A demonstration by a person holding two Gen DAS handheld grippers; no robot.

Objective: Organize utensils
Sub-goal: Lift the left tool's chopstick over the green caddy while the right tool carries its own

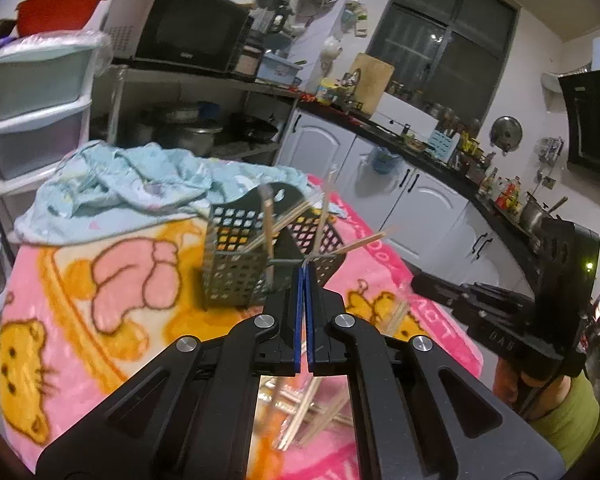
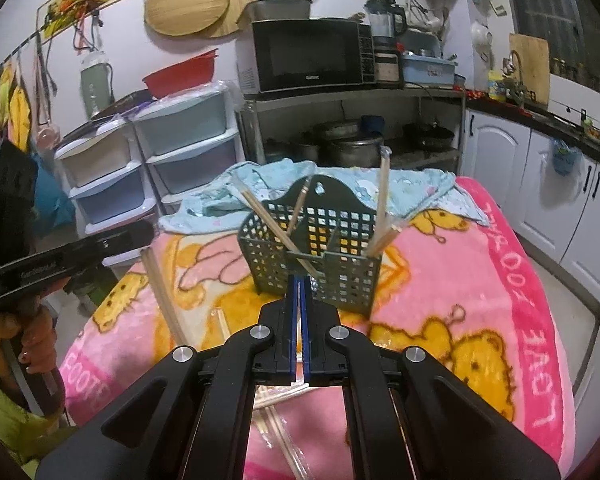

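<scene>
Left wrist view: left gripper (image 1: 304, 268) had its blue-padded jaws pressed together, w/ a thin pale wooden chopstick (image 1: 350, 246) pinched at the tips & slanting up to the right. Just beyond stood the dark green perforated plastic utensil basket (image 1: 236, 264), upright on the pink cartoon-bear blanket (image 1: 100, 288) near its far edge, several wooden sticks leaning out of its compartments. A crumpled light-blue cloth (image 1: 132, 184) lay behind the basket at the blanket's far-left corner. Loose chopsticks (image 1: 312, 416) lay on the blanket under the gripper. Right gripper (image 1: 420, 280) showed at the right edge, pointing toward the basket.

Right wrist view: right gripper (image 2: 300, 280) jaws were closed to a slit; whether they pinched anything couldn't be told. Basket (image 2: 340, 276) sat directly ahead, mid-blanket, sticks angled out both sides. Left gripper (image 2: 146, 230) came in from the left, a chopstick (image 2: 162, 294) hanging below its tip. More chopsticks (image 2: 284, 436) lay at the blanket's (image 2: 440, 272) near edge.
</scene>
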